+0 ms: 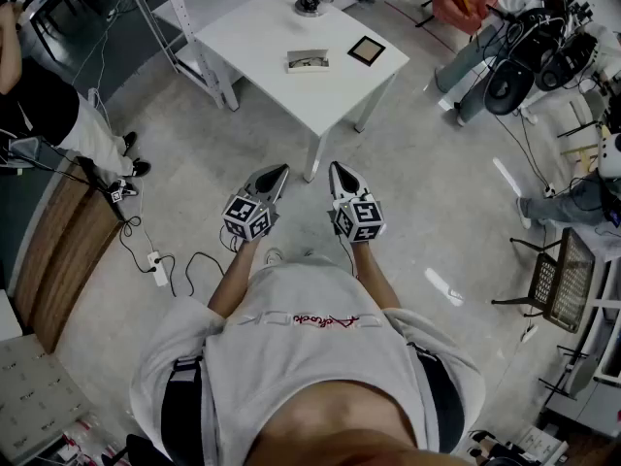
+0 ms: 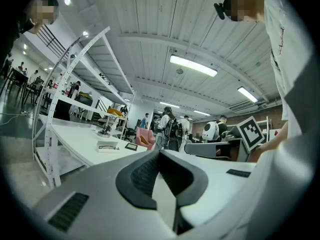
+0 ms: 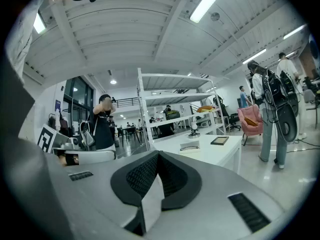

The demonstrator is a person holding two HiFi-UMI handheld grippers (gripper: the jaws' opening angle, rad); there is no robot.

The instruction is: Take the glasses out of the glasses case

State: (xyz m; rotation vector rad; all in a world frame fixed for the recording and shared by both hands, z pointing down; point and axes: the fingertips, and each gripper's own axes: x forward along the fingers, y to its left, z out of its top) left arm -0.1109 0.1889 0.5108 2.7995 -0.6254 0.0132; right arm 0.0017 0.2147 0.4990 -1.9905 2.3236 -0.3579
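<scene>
Both claws are pressed together with nothing in them, left claw [image 1: 277,175] and right claw [image 1: 340,175] at our waist, well short of the white surface [image 1: 252,27]. The glasses case [image 1: 308,60] sits near the middle of that surface, looks open, with a black square pad [image 1: 367,49] just beside it. So we reckon we're only at the approach: step up, open a claw, reach in. Red lettering on our shirt [image 1: 315,319] is too small to read.

Pale glasses case [image 1: 308,60] — on white table [image 1: 254,29]
</scene>
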